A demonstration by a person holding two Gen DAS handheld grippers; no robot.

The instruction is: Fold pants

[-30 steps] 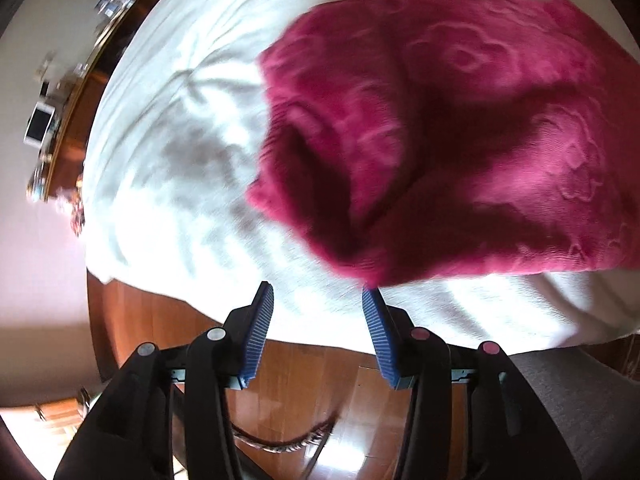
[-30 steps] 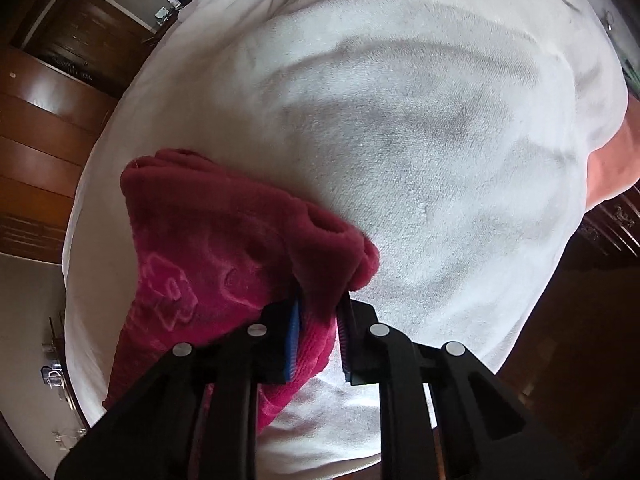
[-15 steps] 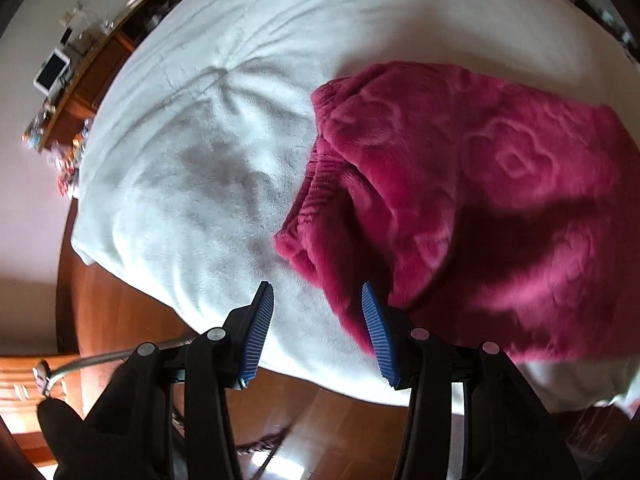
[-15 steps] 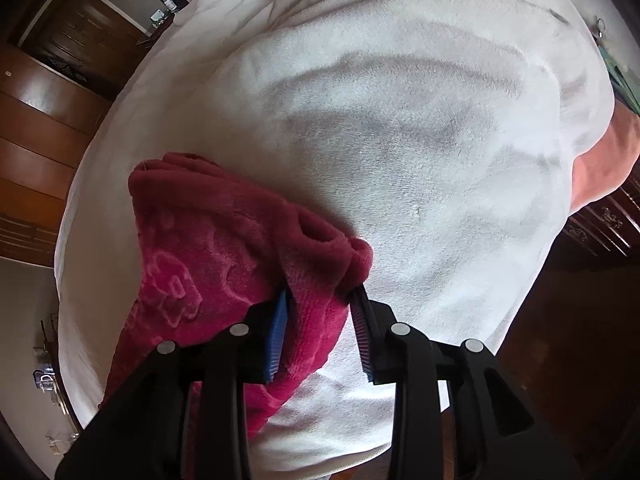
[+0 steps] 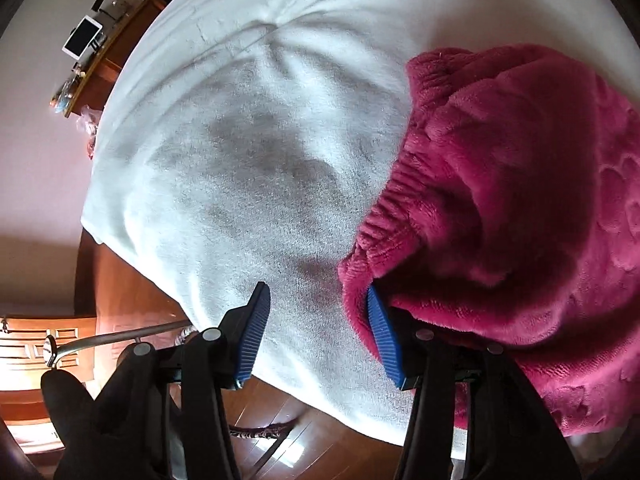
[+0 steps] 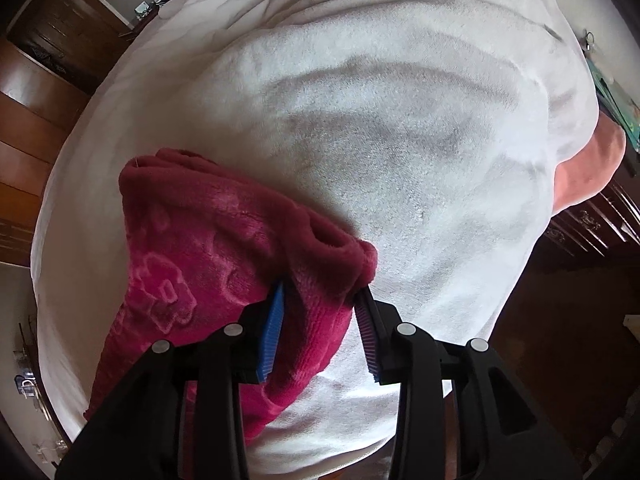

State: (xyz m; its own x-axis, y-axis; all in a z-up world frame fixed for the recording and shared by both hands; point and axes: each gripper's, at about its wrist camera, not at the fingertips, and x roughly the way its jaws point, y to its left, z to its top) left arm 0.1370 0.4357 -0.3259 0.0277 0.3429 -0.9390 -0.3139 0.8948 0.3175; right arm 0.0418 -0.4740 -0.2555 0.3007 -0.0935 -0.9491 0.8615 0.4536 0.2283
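Two grippers over a white bed (image 5: 248,168). Magenta pants (image 5: 520,208) bunched on the blanket near the bed's edge. Left gripper (image 5: 316,336) spread wide, waistband against its right finger. Right gripper (image 6: 320,320) parted, straddling a fold of pants. Wood floor (image 5: 120,280) below, cluttered shelf (image 5: 104,52) by the wall, dark cabinets (image 6: 36,64) around.

Left gripper (image 5: 316,320) jaws spread wide over white bed cover (image 5: 248,168); right finger touching magenta fleece pants (image 5: 520,216) waistband near bed's front edge.
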